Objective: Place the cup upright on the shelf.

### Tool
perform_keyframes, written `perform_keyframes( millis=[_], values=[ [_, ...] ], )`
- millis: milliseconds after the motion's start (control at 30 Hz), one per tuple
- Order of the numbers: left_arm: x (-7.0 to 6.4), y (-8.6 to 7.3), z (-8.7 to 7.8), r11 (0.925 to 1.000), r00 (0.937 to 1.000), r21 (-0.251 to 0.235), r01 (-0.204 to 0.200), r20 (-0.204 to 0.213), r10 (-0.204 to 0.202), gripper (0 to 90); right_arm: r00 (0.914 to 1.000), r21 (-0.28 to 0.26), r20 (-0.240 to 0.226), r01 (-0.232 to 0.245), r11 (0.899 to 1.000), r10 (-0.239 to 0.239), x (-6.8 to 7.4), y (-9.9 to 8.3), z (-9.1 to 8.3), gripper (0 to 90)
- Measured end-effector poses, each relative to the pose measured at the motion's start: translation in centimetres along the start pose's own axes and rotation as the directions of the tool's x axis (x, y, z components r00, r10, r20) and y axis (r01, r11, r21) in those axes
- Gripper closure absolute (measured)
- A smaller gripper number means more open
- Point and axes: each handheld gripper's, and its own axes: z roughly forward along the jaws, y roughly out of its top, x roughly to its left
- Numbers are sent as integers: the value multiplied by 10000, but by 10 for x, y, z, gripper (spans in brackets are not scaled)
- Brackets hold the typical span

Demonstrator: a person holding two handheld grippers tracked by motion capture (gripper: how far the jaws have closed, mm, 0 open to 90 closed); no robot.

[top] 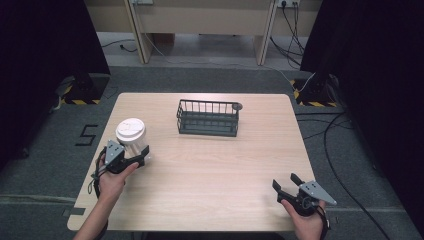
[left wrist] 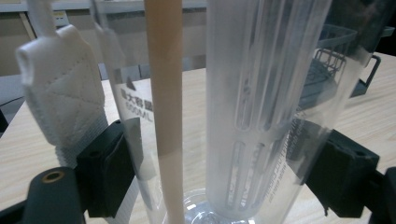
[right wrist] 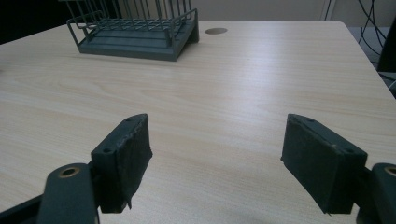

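A clear plastic cup point(top: 132, 136) with a white lid stands at the table's left side. My left gripper point(top: 141, 156) is shut on its lower body from the near side. In the left gripper view the two black pads point(left wrist: 106, 168) press the cup point(left wrist: 261, 93) on either side. Inside it are a frosted inner tube and a tan stick point(left wrist: 163, 93). A white stitched strap tab point(left wrist: 60, 93) hangs at its left. My right gripper point(top: 286, 184) is open near the table's front right corner, jaws wide apart point(right wrist: 219, 158) over bare wood.
A dark wire basket point(top: 207, 117) point(right wrist: 135, 28) sits at the back centre of the wooden table point(top: 210, 175), with a round cable hole point(top: 237, 106) beside its right end. Cables run along the floor to the right.
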Motion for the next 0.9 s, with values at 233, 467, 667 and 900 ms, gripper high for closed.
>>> perform_keyframes(
  millis=[233, 467, 667, 900],
  values=[
    [-8, 8, 4, 9999, 9998, -94, -117, 141, 118, 177, 10000, -13, -26, -70, 10000, 69, 0, 0, 0, 244],
    [-12, 14, 7, 9997, 9996, -167, -160, 229, 164, 177, 9999, 10, -45, -91, 10000, 91, 0, 0, 0, 244],
    [-15, 17, 8, 9996, 9994, -208, -165, 293, 171, 177, 9999, -1, -36, -97, 10000, 97, 0, 0, 0, 245],
    [-20, 22, 12, 9995, 9990, -260, -200, 382, 210, 177, 10000, 6, -33, -93, 10000, 93, 0, 0, 0, 245]
  ],
)
